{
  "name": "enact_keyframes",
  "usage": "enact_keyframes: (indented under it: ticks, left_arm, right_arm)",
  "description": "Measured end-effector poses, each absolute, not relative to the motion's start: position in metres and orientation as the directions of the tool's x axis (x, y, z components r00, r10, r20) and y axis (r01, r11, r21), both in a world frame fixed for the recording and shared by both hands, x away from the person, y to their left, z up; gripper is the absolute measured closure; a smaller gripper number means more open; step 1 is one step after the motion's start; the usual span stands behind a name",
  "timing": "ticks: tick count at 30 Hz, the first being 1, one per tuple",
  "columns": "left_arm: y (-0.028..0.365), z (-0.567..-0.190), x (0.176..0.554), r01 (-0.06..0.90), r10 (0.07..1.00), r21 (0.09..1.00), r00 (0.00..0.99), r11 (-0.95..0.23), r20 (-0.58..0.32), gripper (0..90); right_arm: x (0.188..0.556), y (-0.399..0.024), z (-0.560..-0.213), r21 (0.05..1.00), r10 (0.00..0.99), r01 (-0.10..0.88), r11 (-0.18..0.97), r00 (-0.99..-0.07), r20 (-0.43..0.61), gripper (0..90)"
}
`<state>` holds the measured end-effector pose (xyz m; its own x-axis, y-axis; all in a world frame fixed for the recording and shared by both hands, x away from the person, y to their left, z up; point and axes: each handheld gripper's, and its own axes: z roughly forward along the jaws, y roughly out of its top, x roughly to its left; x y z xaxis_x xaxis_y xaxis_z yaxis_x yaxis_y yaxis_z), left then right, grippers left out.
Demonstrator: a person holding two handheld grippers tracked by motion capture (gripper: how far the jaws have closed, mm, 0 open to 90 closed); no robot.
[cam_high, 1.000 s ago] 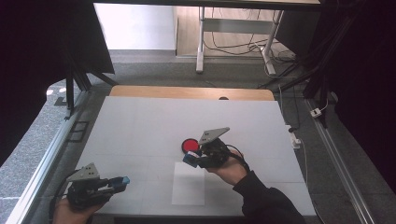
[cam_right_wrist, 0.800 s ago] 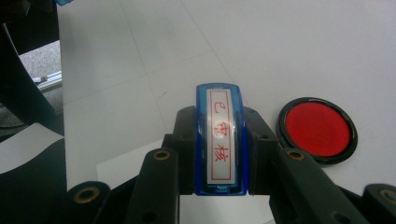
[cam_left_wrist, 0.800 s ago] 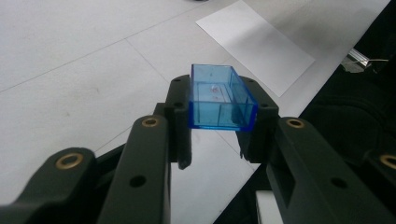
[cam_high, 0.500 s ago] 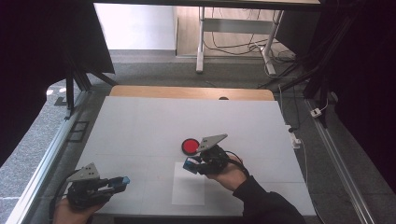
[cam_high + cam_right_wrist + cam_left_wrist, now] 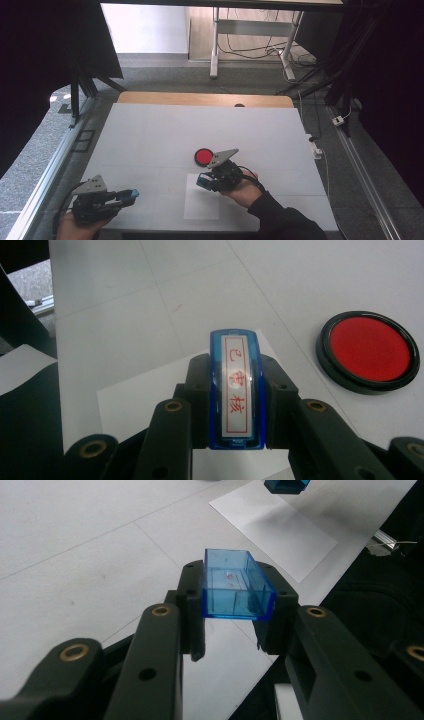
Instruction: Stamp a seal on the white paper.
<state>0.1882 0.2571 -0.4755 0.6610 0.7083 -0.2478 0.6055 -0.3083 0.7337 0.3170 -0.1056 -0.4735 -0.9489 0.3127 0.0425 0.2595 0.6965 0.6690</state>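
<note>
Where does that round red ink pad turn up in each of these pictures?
High view: the red ink pad lies mid-table, just beyond the right gripper.
Right gripper view: right of centre, past the jaws holding the blue stamp.
Left gripper view: I cannot find it.
Shared landmark: the white paper sheet.

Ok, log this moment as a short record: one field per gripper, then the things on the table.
left gripper: shut on the blue cap, an empty clear box, near the table's front left corner
right gripper: shut on the blue stamp, red characters on its label, over the sheet's top edge
ink pad: round, red, open, just beyond the right gripper
paper sheet: white, flat, at the front
table: white
</note>
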Motion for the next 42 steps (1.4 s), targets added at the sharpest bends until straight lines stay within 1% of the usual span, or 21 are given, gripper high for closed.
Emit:
enact_keyframes:
  ticks: [5, 17, 30, 37, 40, 42]
  left_arm:
    - [0.257, -0.476, 0.188, 0.606, 0.708, 0.733, 0.661, -0.308, -0.249, 68.4]
    - [0.257, -0.476, 0.188, 0.606, 0.709, 0.733, 0.661, -0.309, -0.248, 68.4]
    - [0.257, -0.476, 0.188, 0.606, 0.708, 0.732, 0.662, -0.311, -0.247, 68.4]
    - [0.256, -0.476, 0.189, 0.609, 0.711, 0.729, 0.659, -0.313, -0.246, 68.4]
    - [0.256, -0.476, 0.189, 0.61, 0.711, 0.728, 0.658, -0.313, -0.246, 68.4]
    - [0.256, -0.476, 0.189, 0.61, 0.711, 0.728, 0.658, -0.312, -0.247, 68.4]
  right_arm:
    - [0.316, -0.103, -0.479, 0.651, 0.288, 0.232, 0.723, -0.957, 0.022, 70.3]
    - [0.314, -0.097, -0.489, 0.626, 0.273, 0.223, 0.748, -0.962, 0.016, 70.4]
    - [0.314, -0.093, -0.498, 0.584, 0.274, 0.227, 0.779, -0.962, 0.009, 70.4]
    - [0.315, -0.094, -0.499, 0.584, 0.282, 0.241, 0.775, -0.959, 0.022, 70.5]
    - [0.311, -0.092, -0.499, 0.584, 0.282, 0.226, 0.78, -0.959, -0.006, 70.6]
    - [0.307, -0.09, -0.499, 0.579, 0.273, 0.199, 0.791, -0.961, -0.043, 70.6]
